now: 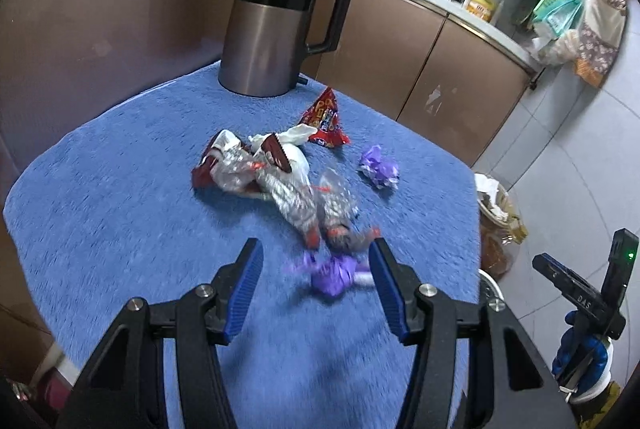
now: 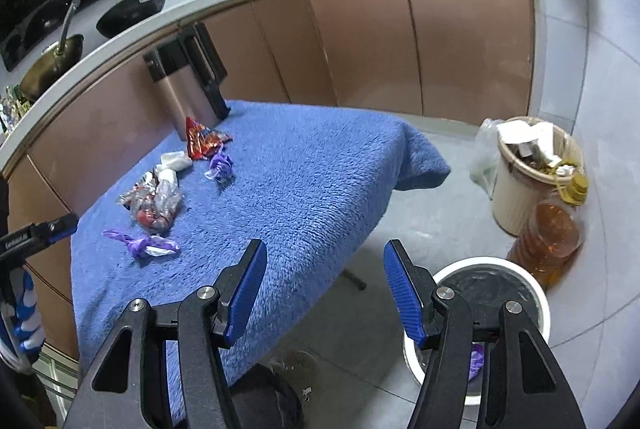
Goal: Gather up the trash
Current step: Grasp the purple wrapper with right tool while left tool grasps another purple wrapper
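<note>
Trash lies on a blue cloth-covered table (image 1: 100,197). A purple wrapper (image 1: 334,275) lies between the fingertips of my open left gripper (image 1: 316,255); it also shows in the right wrist view (image 2: 146,244). Beyond it lie clear and red crumpled wrappers (image 1: 264,177), a red snack packet (image 1: 326,119) and a second purple wrapper (image 1: 380,169). My right gripper (image 2: 326,257) is open and empty, off the table's right edge above a white bin (image 2: 532,293) that holds a purple wrapper (image 2: 476,361).
A kettle (image 1: 272,29) stands at the table's far edge. Brown cabinets (image 2: 360,29) run behind. On the floor to the right stand a full beige bin (image 2: 516,189) and a bottle of oil (image 2: 552,233).
</note>
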`<act>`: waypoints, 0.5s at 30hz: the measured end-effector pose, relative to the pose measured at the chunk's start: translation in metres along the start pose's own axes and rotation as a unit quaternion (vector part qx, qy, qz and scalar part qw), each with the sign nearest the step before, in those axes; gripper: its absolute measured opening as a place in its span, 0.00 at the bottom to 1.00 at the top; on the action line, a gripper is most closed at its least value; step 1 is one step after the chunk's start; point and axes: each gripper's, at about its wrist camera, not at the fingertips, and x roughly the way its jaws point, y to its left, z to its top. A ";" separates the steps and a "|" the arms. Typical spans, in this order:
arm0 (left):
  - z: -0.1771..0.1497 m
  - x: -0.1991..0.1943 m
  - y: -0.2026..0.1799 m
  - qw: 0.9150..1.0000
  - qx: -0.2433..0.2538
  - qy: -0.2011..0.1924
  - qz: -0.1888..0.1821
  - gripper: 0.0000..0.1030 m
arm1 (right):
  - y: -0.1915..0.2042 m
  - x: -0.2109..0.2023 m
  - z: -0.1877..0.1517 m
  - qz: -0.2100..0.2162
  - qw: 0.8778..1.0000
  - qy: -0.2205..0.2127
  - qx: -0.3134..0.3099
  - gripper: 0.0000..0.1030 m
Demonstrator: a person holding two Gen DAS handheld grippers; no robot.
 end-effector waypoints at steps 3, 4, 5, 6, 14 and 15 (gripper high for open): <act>0.013 0.025 0.001 1.000 -0.006 0.014 0.001 0.51 | 0.007 0.022 0.009 0.010 1.000 0.011 -0.008 0.58; 0.016 0.032 0.002 1.000 -0.008 0.019 -0.001 0.49 | 0.011 0.029 0.013 0.014 1.000 0.013 -0.012 0.58; 0.018 0.040 0.003 1.000 -0.009 0.023 -0.001 0.47 | 0.016 0.036 0.018 0.020 1.000 0.014 -0.018 0.58; 0.021 0.048 0.003 1.000 -0.011 0.028 0.001 0.45 | 0.020 0.042 0.023 0.024 0.999 0.015 -0.022 0.58; 0.024 0.093 0.023 0.996 -0.050 0.071 -0.006 0.31 | 0.075 0.100 0.066 0.081 0.994 0.019 -0.073 0.58; 0.024 0.095 0.024 0.996 -0.052 0.073 -0.008 0.28 | 0.081 0.106 0.069 0.087 0.993 0.020 -0.077 0.58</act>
